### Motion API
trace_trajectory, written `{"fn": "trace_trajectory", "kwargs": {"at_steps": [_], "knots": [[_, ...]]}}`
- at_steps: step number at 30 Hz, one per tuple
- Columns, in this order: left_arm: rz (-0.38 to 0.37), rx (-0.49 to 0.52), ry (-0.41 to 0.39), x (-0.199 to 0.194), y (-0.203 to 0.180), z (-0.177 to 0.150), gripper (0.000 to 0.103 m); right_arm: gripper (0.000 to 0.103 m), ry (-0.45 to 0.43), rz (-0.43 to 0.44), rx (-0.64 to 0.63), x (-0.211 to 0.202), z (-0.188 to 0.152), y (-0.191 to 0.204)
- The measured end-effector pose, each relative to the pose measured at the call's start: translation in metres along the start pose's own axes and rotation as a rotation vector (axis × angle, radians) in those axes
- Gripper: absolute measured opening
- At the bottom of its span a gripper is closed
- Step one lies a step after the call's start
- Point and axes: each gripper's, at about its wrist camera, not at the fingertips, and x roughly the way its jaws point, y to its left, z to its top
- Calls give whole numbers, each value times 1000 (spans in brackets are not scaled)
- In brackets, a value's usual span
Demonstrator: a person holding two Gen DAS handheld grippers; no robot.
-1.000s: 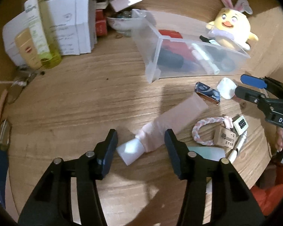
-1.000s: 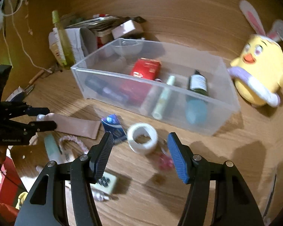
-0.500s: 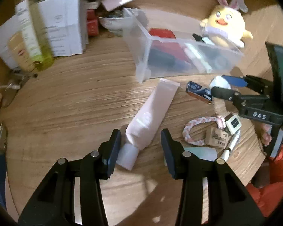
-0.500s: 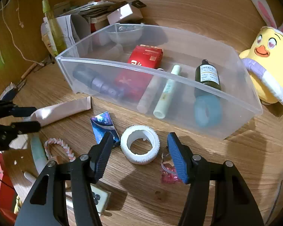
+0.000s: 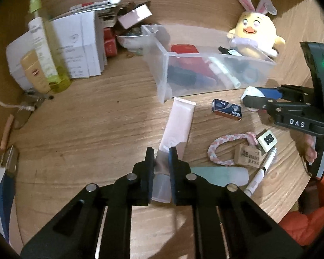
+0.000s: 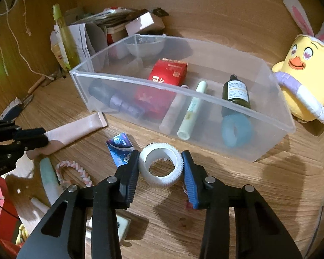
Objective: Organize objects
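My left gripper [image 5: 161, 158] is shut on the cap end of a pink tube [image 5: 179, 123] that lies on the wooden table, its flat end near the clear plastic bin [image 5: 162, 69]. The tube also shows in the right wrist view [image 6: 75, 129]. My right gripper [image 6: 160, 158] has closed around a white tape roll [image 6: 161, 166], its pads touching both sides, just in front of the bin [image 6: 183, 90]. The bin holds a red box [image 6: 168, 75], a dark bottle [image 6: 236, 91], a pale tube, a blue ring and a dark cylinder.
A blue gum pack [image 6: 119, 149], a pink braided loop [image 5: 224, 149], a wooden tag, a pen, a mint tube [image 5: 218, 174] and a small white block lie between the grippers. A yellow plush chick [image 6: 302, 82] stands right of the bin. Papers and a green bottle [image 5: 47, 49] stand at back left.
My left gripper closed on the pink tube's cap end. My right gripper moved down and forward and closed on the white tape roll.
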Motion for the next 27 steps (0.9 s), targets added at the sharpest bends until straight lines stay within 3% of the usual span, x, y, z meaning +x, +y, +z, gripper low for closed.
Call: {"fn": "trace_trajectory", "kwargs": {"at_steps": [8,10,12,14,20,22,23,27], "knots": [[-56,-41,34,-13,1,-14,11,35,-26,10,4,-11,0,1],[-46,-50,24,-18,1,-16,20,35,-32,15,8,-14,-2,2],[-41,-60,14,-22,1,-19,37,35,-40,19,13,-18,-2,2],[-38,-66,12,-24,1,-23,39,35,-51,20,15,-22,-3,3],[-78,-72,52,-15,-6,-34,37,35,-87,9,24,-38,-4,1],[-62,-73,34,-13,-8,-36,32,35,-97,9,29,-42,-4,0],[-45,-75,27,-13,-8,-35,21,35,-106,8,32,-46,-4,1],[-23,-109,3,-18,-2,-36,22,35,-133,2,32,-57,-3,2]]}}
